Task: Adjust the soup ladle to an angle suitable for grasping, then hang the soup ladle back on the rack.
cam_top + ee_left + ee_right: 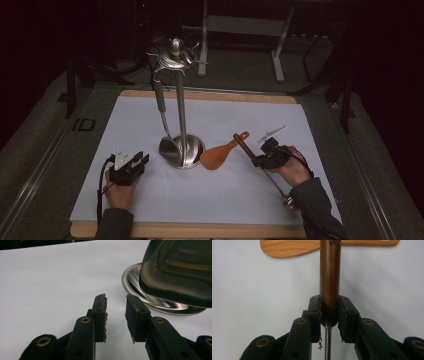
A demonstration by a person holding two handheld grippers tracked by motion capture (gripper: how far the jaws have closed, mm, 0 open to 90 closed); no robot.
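One dark wooden handle [330, 277] clamped in right tongs [329, 312].

You hold a dark, glossy wooden handle [330, 277] with a thin metal shaft. The spatula [220, 154] is pale matt wood; the stand [181, 100] polished steel; the sheet [225, 200] smooth, matt white.

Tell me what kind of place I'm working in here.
Probably a lab recording bench, not a kitchen: a white sheet covers the wooden table, the surroundings are dark, and metal frame legs stand behind the utensil stand.
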